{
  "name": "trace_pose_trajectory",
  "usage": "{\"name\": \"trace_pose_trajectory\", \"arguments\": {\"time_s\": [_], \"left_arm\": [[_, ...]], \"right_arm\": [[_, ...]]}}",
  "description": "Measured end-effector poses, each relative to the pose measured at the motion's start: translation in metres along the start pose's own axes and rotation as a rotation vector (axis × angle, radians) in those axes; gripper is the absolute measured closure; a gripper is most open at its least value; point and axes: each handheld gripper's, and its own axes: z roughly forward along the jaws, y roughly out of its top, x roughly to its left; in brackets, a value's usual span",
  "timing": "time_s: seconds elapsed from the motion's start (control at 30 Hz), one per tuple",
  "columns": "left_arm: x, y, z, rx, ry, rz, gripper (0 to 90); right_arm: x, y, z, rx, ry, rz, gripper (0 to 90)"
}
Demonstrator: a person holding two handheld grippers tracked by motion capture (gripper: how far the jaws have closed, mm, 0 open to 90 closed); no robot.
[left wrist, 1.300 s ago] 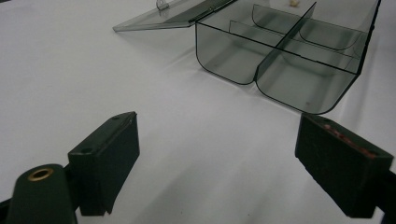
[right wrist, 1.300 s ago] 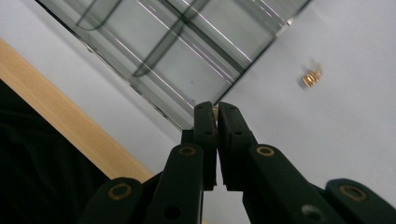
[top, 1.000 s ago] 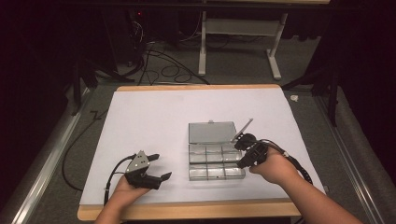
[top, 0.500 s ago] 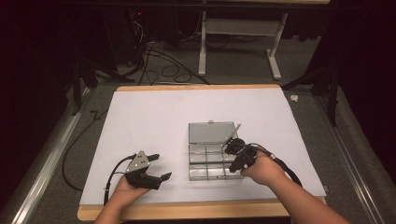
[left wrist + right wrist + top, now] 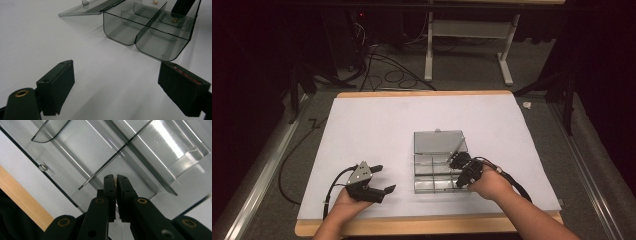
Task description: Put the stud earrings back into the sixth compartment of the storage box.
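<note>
The clear plastic box (image 5: pixel 438 170) sits a little to the 4 o'clock side of the middle of the white table (image 5: pixel 377 135). Its lid (image 5: pixel 439 141) is already open and lies flat at the box's 12 o'clock side. Two tiny gold-colored bits (image 5: pixel 175 21) rest in the far cups, as seen in the left gripper view. So some sorting looks done. The near cups look empty, so there seems to be more to fill.

The right gripper (image 5: pixel 454 161) is at the box's 3 o'clock edge, dipping into a cup. In the right gripper view its jaws are pinched almost tight together. A small pale thing (image 5: pixel 115 180) peeks out between the tips. It might be another little part, but it is too small to tell for sure.

The left gripper (image 5: pixel 382 179) rests on the table at the box's 9 o'clock side, apart from it. Its jaws are spread wide and hold nothing.
</note>
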Motion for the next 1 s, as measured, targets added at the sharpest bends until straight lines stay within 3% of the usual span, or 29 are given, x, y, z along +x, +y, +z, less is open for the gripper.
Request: {"name": "trace_pose_trajectory", "arguments": {"time_s": [0.13, 0.17, 0.2, 0.27, 0.3, 0.33, 0.4, 0.53, 0.7, 1.0], "left_arm": [[0.000, 0.000, 0.000, 0.001, -0.002, 0.000, 14.5], [0.000, 0.000, 0.000, 0.001, -0.002, 0.000, 14.5], [0.000, 0.000, 0.000, 0.001, -0.002, 0.000, 14.5], [0.000, 0.000, 0.000, 0.001, -0.002, 0.000, 14.5], [0.000, 0.000, 0.000, 0.004, -0.003, 0.001, 14.5], [0.000, 0.000, 0.000, 0.001, -0.001, 0.001, 14.5], [0.000, 0.000, 0.000, 0.005, -0.001, 0.003, 14.5], [0.000, 0.000, 0.000, 0.005, -0.001, 0.002, 14.5], [0.000, 0.000, 0.000, 0.006, -0.002, 0.004, 14.5], [0.000, 0.000, 0.000, 0.008, -0.002, 0.002, 14.5]], "right_arm": [[-0.003, 0.000, -0.001, -0.025, 0.000, -0.023, 84.4], [-0.001, 0.000, -0.004, -0.025, 0.003, 0.002, 84.0], [-0.003, -0.001, -0.007, -0.039, 0.005, -0.016, 83.5], [-0.001, -0.001, -0.015, -0.047, 0.006, 0.014, 83.1], [-0.002, -0.002, -0.019, -0.060, 0.002, 0.005, 82.9], [-0.001, -0.003, -0.024, -0.062, 0.001, 0.033, 82.8], [-0.006, -0.005, -0.034, -0.084, -0.011, 0.020, 82.8], [-0.021, -0.017, -0.051, -0.098, -0.042, 0.064, 83.6], [-0.037, -0.029, -0.052, -0.098, -0.062, 0.102, 83.7], [-0.063, -0.047, -0.034, -0.070, -0.060, 0.162, 83.7]]}}
